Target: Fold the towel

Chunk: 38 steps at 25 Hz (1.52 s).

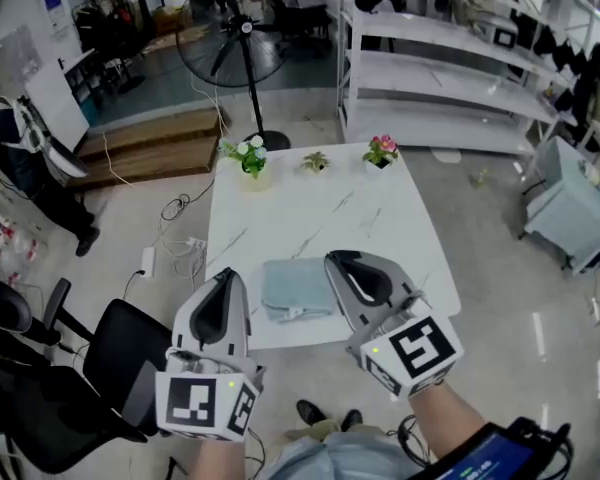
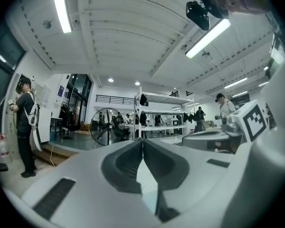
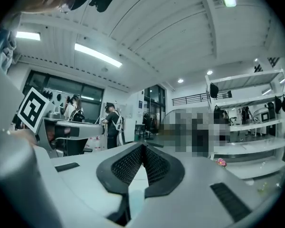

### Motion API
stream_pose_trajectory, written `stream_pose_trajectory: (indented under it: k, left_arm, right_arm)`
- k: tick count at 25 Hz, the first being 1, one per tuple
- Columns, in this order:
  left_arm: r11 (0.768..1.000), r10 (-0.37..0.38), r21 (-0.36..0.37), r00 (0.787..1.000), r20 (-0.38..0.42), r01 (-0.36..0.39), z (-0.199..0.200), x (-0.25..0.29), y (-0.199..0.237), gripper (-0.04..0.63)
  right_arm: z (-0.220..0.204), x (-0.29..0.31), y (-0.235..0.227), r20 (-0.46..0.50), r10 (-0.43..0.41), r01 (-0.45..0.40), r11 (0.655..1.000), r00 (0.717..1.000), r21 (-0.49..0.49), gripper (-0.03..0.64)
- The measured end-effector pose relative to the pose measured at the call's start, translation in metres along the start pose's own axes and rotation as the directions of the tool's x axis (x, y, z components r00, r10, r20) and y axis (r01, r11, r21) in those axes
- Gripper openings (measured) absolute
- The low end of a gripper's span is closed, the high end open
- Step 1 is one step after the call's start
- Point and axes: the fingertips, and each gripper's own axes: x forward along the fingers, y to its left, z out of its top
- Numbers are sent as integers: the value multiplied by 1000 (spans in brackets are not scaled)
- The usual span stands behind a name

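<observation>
Above white tabletop (image 1: pixel 320 218), left tongs (image 1: pixel 226 280) and right tongs (image 1: pixel 346 264) hover level, both clenched on nothing, well clear of work. Towel (image 1: pixel 298 288) lies folded by near edge, so fold looks complete. Potted plants (image 1: pixel 315 161) line far edge.

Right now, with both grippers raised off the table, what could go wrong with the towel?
1. The left gripper and right gripper are shut and empty; going in shut would rumple the towel's fold.
2. The towel lies near the table's front edge; a nudge could drag it off.
3. Plants stand at the far edge; a long reach could tip them.
</observation>
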Motion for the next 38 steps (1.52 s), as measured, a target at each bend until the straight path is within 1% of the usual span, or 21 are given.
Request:
stream_pose_trajectory:
  k: [2, 6, 9, 11, 16, 20, 26, 38]
  left_arm:
    - [1000, 20, -2, 1000, -12, -20, -15, -8, -8, 9]
    - [999, 41, -12, 998, -47, -42, -45, -23, -32, 9]
    - [998, 59, 0, 997, -51, -59, -50, -33, -48, 9]
    - [998, 62, 9, 997, -48, -62, -50, -39, -57, 8]
    - [998, 57, 35, 998, -28, -56, -37, -54, -81, 9]
    - [998, 56, 42, 998, -7, -56, -30, -60, -92, 9]
    - [997, 62, 55, 998, 18, -63, -17, -64, -98, 9]
    - [996, 64, 65, 998, 28, -66, -16, -67, -103, 9]
  right_arm:
    - [-9, -11, 3, -1, -14, 14, 1000, 1000, 1, 18]
    - [-40, -38, 8, -41, -36, 36, 999, 998, -13, 18]
    - [-57, -60, 12, -60, -44, 44, 999, 997, 3, 18]
    - [-62, -73, 14, -64, -52, 53, 999, 997, 14, 17]
    - [-48, -100, 15, -38, -74, 74, 997, 997, -15, 17]
    - [-38, -111, 15, -5, -76, 76, 997, 997, -31, 17]
    - [-26, -118, 15, 25, -71, 72, 996, 997, -43, 15]
    - [-24, -118, 21, 43, -44, 46, 998, 998, -47, 15]
